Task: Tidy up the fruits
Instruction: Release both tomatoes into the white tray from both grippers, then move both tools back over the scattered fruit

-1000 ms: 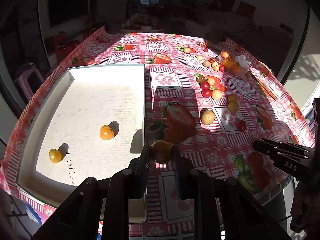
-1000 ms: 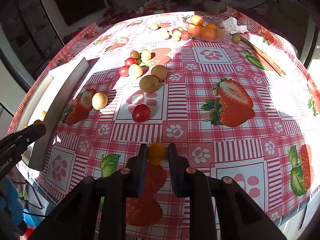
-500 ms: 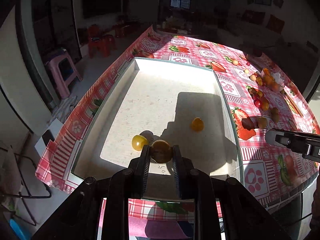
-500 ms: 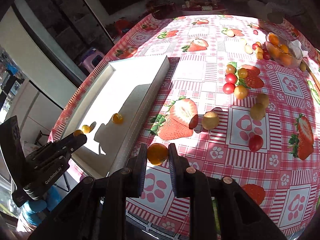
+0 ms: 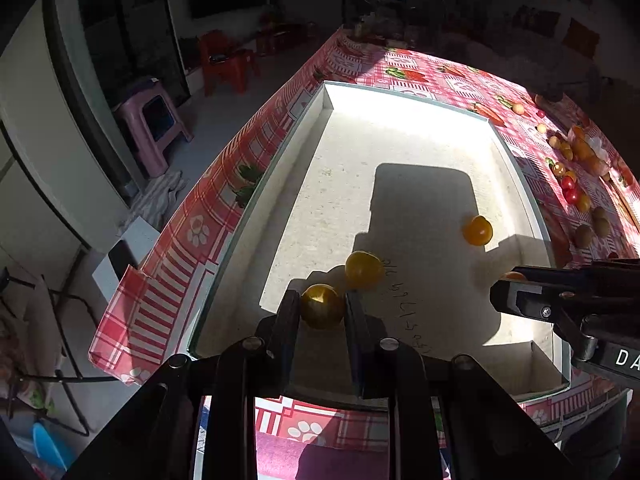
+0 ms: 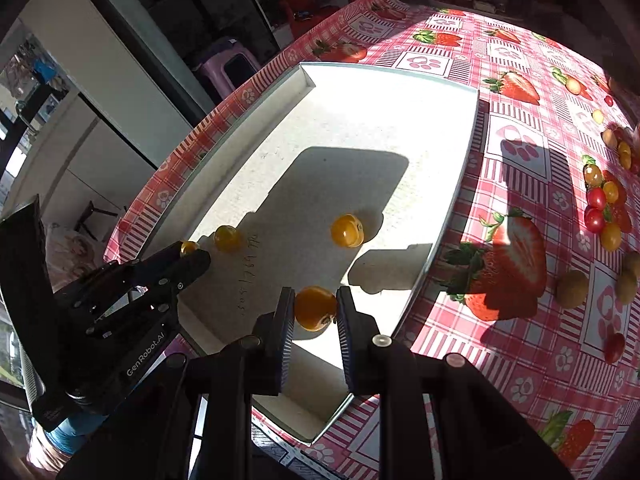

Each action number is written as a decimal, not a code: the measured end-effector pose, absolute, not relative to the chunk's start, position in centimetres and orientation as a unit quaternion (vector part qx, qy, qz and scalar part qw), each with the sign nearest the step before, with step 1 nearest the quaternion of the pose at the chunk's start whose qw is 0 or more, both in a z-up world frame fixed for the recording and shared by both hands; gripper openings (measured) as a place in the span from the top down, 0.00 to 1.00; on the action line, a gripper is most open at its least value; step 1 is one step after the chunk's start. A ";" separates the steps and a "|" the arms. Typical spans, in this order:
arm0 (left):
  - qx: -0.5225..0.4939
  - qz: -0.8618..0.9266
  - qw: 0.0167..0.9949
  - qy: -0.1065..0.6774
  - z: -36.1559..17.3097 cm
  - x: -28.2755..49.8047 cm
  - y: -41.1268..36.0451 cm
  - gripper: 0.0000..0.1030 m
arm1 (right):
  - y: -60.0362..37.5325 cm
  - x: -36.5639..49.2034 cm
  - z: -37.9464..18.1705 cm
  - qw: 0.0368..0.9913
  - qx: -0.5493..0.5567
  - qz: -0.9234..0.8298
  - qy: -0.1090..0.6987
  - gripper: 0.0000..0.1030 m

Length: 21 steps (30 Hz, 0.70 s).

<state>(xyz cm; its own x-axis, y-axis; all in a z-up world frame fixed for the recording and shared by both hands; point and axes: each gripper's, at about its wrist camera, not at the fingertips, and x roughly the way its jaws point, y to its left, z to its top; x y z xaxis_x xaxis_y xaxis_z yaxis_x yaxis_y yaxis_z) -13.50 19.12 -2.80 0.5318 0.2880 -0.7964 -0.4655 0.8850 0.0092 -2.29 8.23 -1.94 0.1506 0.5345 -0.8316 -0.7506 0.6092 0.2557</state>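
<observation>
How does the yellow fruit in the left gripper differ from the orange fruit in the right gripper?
The round yellow fruit in the left gripper looks darker and duller; the round orange fruit in the right gripper is brighter and shows a small stem. Both are clamped above the white tray.

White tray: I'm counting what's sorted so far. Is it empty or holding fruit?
Holding fruit: two yellow cherry tomatoes lie on the white tray floor.

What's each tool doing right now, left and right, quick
Left tool: closed on a yellow fruit, over the white tray.
Right tool: closed on an orange fruit, over the same tray.
</observation>
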 end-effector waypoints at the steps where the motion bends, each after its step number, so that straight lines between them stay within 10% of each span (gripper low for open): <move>1: -0.102 0.215 0.868 0.435 -2.9 -13.4 19.1 0.77 | 8.7 -2.3 -2.2 0.749 -0.117 0.427 0.493 0.78; 10: -0.085 0.217 0.865 0.445 -3.1 -13.1 19.0 0.76 | 9.9 -1.8 -3.3 0.746 -0.142 0.417 0.499 0.76; 14: -0.086 0.214 0.865 0.446 -3.1 -13.1 19.1 0.76 | 8.9 -1.4 -2.5 0.750 -0.112 0.420 0.499 0.55; 17: -0.075 0.220 0.869 0.437 -2.8 -13.2 18.8 0.17 | 7.6 -1.4 -1.0 0.761 -0.090 0.426 0.481 0.37; 21: -0.056 0.211 0.880 0.422 -2.0 -13.2 17.8 0.15 | 5.5 -1.3 0.2 0.775 -0.069 0.418 0.469 0.31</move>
<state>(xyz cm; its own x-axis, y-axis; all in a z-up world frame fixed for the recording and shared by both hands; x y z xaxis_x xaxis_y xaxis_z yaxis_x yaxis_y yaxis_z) -13.22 17.82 -2.01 0.5539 0.3248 -0.7666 -0.4191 0.9044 0.0803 -1.26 5.53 0.17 0.2116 0.5831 -0.7844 -0.7126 0.6413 0.2845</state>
